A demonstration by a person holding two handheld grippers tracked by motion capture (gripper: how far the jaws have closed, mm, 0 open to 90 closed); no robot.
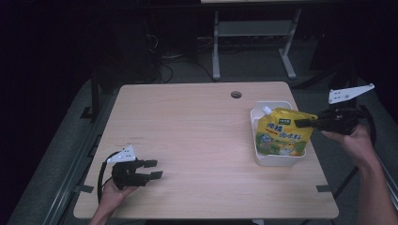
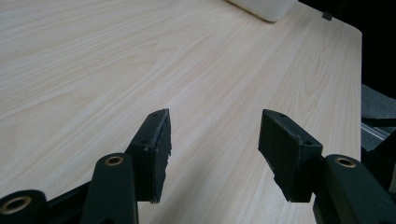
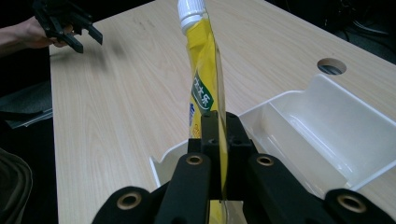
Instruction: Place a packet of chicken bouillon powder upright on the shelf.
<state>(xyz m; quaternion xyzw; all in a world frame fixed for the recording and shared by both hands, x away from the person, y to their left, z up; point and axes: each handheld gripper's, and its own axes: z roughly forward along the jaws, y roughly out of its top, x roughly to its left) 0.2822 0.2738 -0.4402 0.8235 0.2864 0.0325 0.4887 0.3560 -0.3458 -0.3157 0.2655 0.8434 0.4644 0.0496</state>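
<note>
Table (image 1: 197, 140): light wood-grain top with a round cable hole (image 1: 236, 94) near its far edge; it bears every item below.

Bin (image 1: 263, 160): white plastic, open-topped, directly beneath and ahead of the right gripper. In the right gripper view its pale inner wall (image 3: 322, 121) lies just beyond the jaws.

Pouch (image 1: 281, 136): yellow stand-up drink pouch with a white screw cap (image 1: 266, 110) and a green label, upright in the bin. The right gripper view shows it edge-on, its body (image 3: 205, 70) rising straight from between the jaws, cap (image 3: 190, 10) uppermost.

Right gripper (image 1: 302, 123): held in the person's right hand (image 1: 354, 140), jaws clamped tight on the near edge of the pouch; in its own view (image 3: 218, 135) the pads pinch the yellow film flat.

Left gripper (image 1: 152, 169): held in the person's left hand (image 1: 112, 190), low over the table's near left corner, well apart from bin and pouch. Its jaws stand apart (image 2: 215, 144) with bare wood between them, gripping nothing.
</note>
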